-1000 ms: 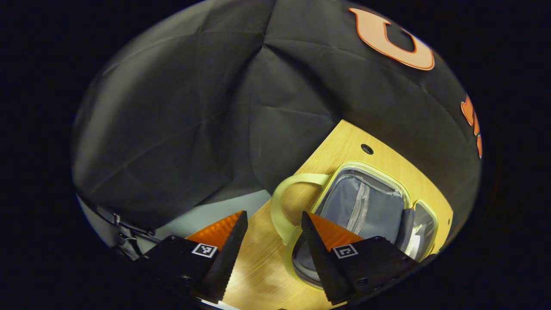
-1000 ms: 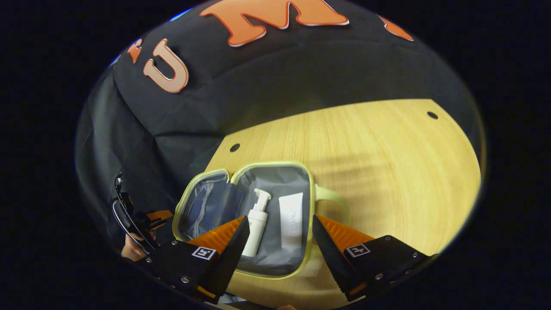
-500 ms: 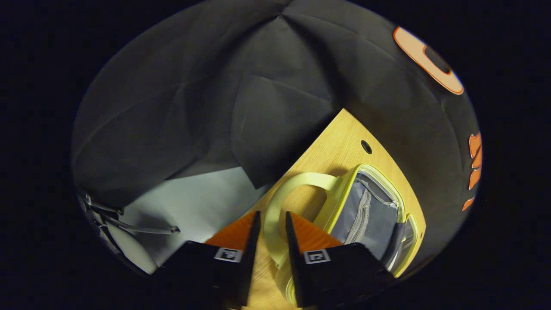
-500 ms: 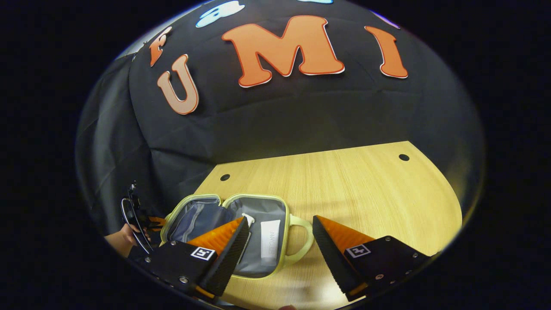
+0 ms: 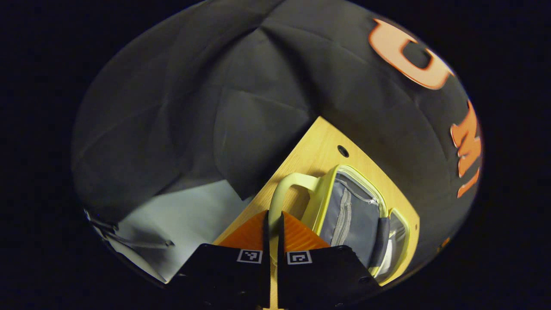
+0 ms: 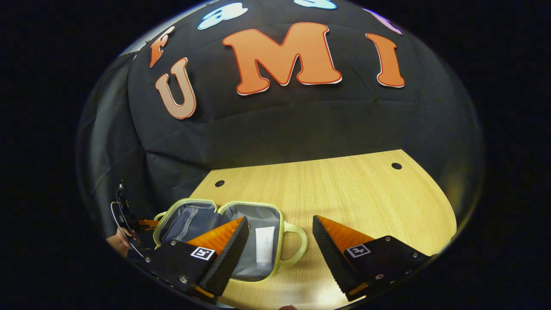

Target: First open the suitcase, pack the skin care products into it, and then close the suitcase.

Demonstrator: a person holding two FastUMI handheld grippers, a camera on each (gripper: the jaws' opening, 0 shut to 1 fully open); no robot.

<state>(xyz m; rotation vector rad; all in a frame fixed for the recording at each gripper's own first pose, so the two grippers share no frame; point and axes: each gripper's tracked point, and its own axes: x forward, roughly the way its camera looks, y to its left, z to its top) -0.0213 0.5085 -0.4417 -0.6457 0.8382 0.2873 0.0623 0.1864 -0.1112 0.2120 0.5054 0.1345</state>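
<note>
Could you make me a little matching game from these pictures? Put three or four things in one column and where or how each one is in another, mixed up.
Things:
1. left gripper
2. right gripper
3. white tube
4. suitcase

States:
A. lying inside the case
B. open on the wooden table
C. fingers wide apart, holding nothing
D. pinched on the pale handle

Pairs: 1-D, 2-C, 3-A, 4-B
</note>
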